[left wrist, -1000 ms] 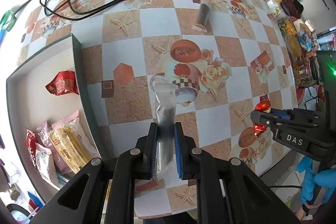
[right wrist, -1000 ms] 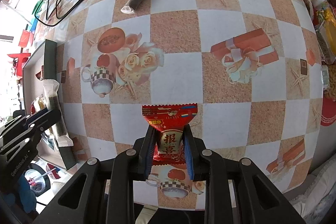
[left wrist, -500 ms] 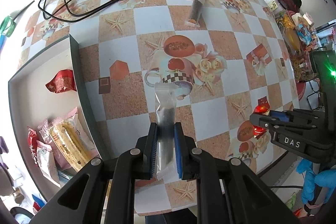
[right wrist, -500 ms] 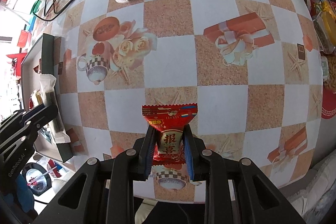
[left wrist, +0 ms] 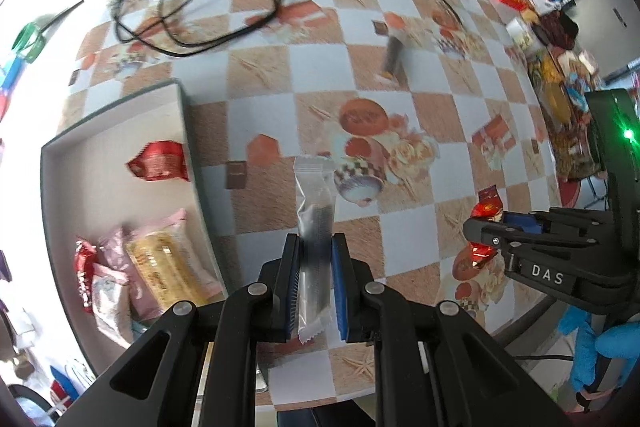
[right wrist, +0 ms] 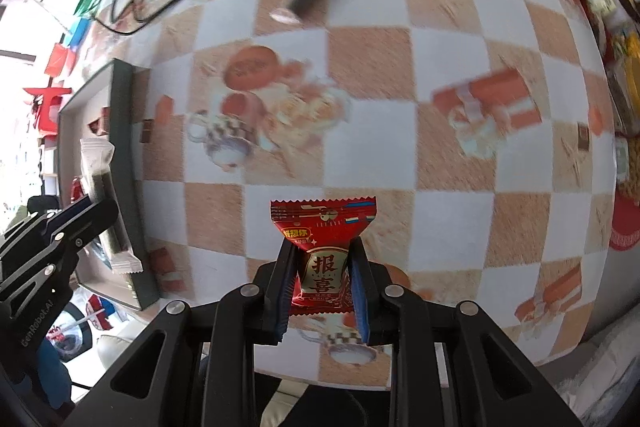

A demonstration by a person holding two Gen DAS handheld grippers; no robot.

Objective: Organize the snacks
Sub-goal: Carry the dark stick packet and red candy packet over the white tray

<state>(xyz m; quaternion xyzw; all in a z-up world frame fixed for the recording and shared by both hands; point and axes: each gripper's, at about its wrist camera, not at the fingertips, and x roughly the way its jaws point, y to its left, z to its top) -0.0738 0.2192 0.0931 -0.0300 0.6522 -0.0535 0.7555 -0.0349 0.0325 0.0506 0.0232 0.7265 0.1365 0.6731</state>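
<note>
Gripping a long clear-wrapped dark snack stick (left wrist: 315, 227), the left gripper (left wrist: 315, 281) has its blue-padded fingers closed narrowly on the wrapper's lower half, holding it above the checkered tablecloth (left wrist: 360, 75), just right of the tray (left wrist: 188, 131). Inside that tray lie a red packet (left wrist: 158, 161), pink packets (left wrist: 116, 291) and a yellow wafer pack (left wrist: 164, 267). The right gripper (right wrist: 322, 283) is clamped on a red candy packet with gold characters (right wrist: 323, 247), lifted over the table near its front edge. Further back on the cloth, a second dark snack stick (left wrist: 392, 57) lies on its own, well apart from both tools, and a black cable with its adapter (left wrist: 188, 3) sprawls at the far left.
</note>
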